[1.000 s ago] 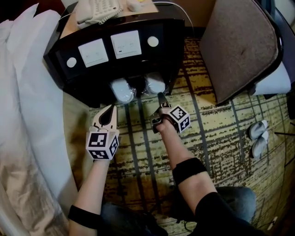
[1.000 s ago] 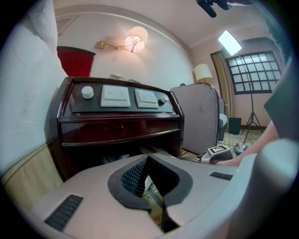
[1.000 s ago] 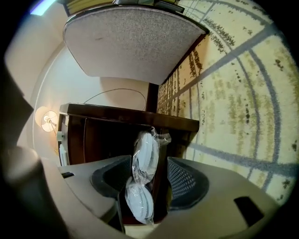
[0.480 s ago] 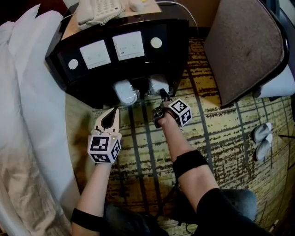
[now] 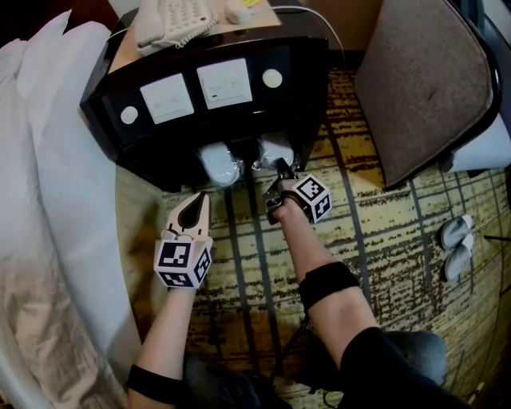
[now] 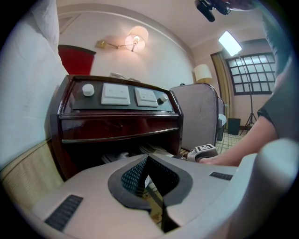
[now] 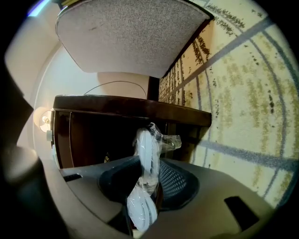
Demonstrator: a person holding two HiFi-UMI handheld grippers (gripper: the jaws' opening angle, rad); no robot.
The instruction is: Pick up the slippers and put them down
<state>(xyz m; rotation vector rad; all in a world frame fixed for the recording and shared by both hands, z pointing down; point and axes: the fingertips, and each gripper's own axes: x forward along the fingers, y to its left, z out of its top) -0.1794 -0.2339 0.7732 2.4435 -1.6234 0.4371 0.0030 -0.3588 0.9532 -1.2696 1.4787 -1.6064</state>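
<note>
Finding: the jaws of my right tongs [image 7: 149,161] have just been closing, after that hand eased forward to the mouth of the bedside cabinet's bottom shelf. The right gripper view shows them now pinching a plastic-wrapped pair of slippers [image 7: 145,144], which stands on edge between the mesh pads, its crinkled wrap sticking out past the tips. I judge the pick-up grip to be made. The pack has not been drawn out yet, so lifting it clear of the shelf and setting it down remain to be done.

Pose, right: the forearm is stretched forward from my lap and the tongs point a little downward into the shelf opening, near its right edge. The marker cube faces up and to the right.

Pose, left: my left tongs [image 5: 200,198] have not moved. They are pressed together with nothing between them, held over the carpet [image 5: 383,224] short of the cabinet and pointing at the shelf.

Further in: a second wrapped pair [image 5: 217,162] lies at the left of the same shelf, untouched.

Beyond: the bedside cabinet [image 5: 303,88] carries a switch panel on its front and a telephone [image 5: 172,17] on top. An unwrapped pair of slippers [image 5: 453,244] lies on the carpet far to the right, below the chair [image 5: 431,80].
</note>
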